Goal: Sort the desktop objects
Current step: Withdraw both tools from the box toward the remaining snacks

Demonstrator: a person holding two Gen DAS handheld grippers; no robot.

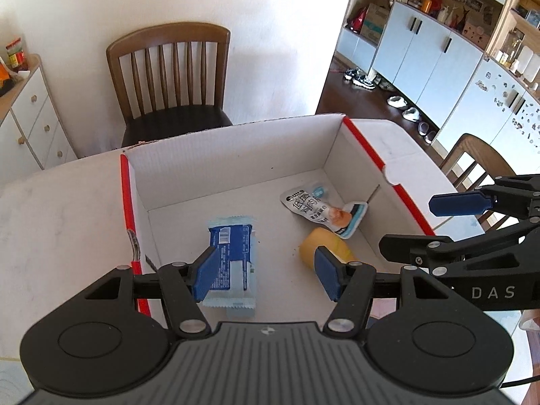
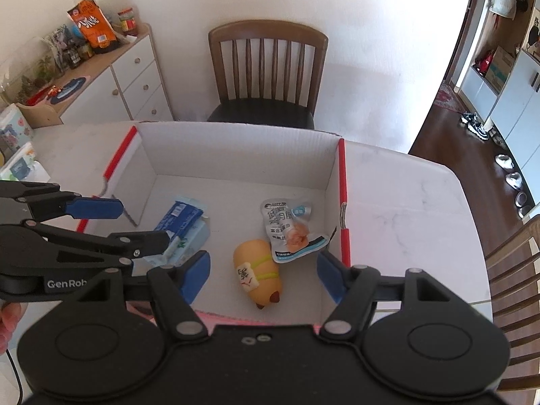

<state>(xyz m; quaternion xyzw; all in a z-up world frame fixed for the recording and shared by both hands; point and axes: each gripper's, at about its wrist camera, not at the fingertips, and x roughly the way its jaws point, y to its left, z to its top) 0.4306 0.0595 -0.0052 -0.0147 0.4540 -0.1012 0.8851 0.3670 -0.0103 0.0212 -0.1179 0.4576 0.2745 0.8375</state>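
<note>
Here, in the left wrist view, the left tool [image 1: 266, 270] is seen with its blue pads spread wide and nothing gripped between them. Below it an open white corrugated cardboard box [image 1: 236, 155] with red-edged flaps stands on the pale marbled desk [image 1: 57, 219]. On the box floor lie a flat, crinkled blue snack wrapper [image 1: 233, 253], a glossy grey pouch [image 1: 314, 206] and a rounded yellow toy [image 1: 320, 243], the last partly hidden behind a pad. The right tool [image 1: 449, 229] is cut off at the frame's edge.

In the right wrist view, the right tool [image 2: 263, 276] is likewise held wide and empty above the box [image 2: 236, 152]. The toy [image 2: 258, 273] is shown whole, smooth and loaf-shaped, touching the pouch [image 2: 290, 229]. The wrapper [image 2: 184, 226] is partly covered by the left tool [image 2: 135, 226].
</note>
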